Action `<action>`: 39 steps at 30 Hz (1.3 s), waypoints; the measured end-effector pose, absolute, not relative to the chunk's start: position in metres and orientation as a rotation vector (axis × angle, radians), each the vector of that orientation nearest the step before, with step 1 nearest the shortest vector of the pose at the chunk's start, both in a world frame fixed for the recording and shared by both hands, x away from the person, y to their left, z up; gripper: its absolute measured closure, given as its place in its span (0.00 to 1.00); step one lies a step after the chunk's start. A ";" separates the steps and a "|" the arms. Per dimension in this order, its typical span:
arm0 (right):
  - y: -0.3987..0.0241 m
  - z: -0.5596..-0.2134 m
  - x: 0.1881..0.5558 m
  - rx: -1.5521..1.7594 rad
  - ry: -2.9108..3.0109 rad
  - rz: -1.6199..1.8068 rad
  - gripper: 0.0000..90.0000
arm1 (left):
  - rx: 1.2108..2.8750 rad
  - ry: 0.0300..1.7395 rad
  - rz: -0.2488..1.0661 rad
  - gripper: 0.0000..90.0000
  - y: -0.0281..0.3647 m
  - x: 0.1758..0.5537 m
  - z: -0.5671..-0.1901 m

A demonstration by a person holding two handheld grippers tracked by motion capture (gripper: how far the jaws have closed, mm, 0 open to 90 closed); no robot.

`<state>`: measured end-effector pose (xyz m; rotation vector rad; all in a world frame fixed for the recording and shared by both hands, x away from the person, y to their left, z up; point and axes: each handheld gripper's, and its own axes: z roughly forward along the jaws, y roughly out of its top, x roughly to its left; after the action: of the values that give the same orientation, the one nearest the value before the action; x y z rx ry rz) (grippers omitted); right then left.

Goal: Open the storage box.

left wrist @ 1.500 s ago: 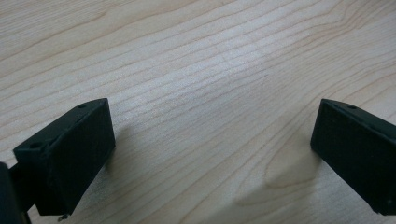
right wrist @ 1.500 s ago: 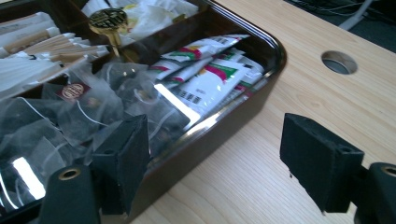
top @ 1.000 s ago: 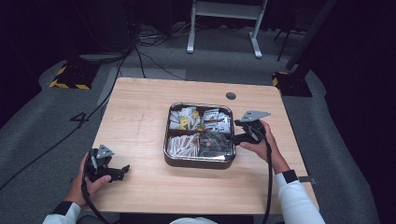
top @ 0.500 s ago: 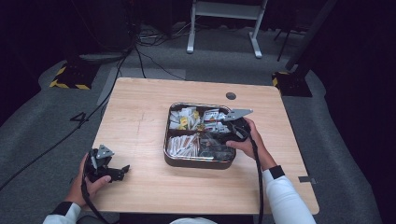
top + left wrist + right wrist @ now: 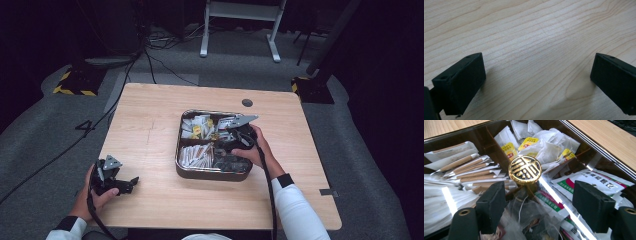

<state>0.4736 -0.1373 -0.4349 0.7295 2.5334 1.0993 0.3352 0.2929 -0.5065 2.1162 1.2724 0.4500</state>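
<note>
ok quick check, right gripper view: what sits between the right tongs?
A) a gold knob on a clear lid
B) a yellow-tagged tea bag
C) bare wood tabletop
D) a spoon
A: the gold knob with a raised emblem stands between the right tongs, whose jaws are apart on either side of it without pressing it, above the glossy clear lid covering the box of sachets.

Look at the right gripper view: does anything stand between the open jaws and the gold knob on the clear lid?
Nothing visible does. The gold knob rises just ahead of the right gripper, its open jaws apart from it. Sachets lie beneath the clear lid, not in the way.
</note>
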 end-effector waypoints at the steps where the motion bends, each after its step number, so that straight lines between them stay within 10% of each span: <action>1: -0.134 -0.437 0.476 0.734 2.540 1.094 0.30 | 2.116 1.271 0.451 0.00 0.293 0.335 -0.507; 19: -0.110 -0.442 0.489 0.740 2.586 1.116 0.31 | 2.116 1.272 0.451 0.00 0.293 0.335 -0.507; 29: -0.107 -0.440 0.483 0.737 2.565 1.133 0.65 | 2.123 1.264 0.448 0.00 0.294 0.335 -0.506; 39: -0.109 -0.439 0.482 0.756 2.549 1.135 0.66 | 2.121 1.261 0.447 0.00 0.294 0.335 -0.507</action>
<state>0.4816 -0.1088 -0.4392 0.7564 2.5493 1.1345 0.3347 0.2936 -0.5066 2.1208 1.2610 0.4468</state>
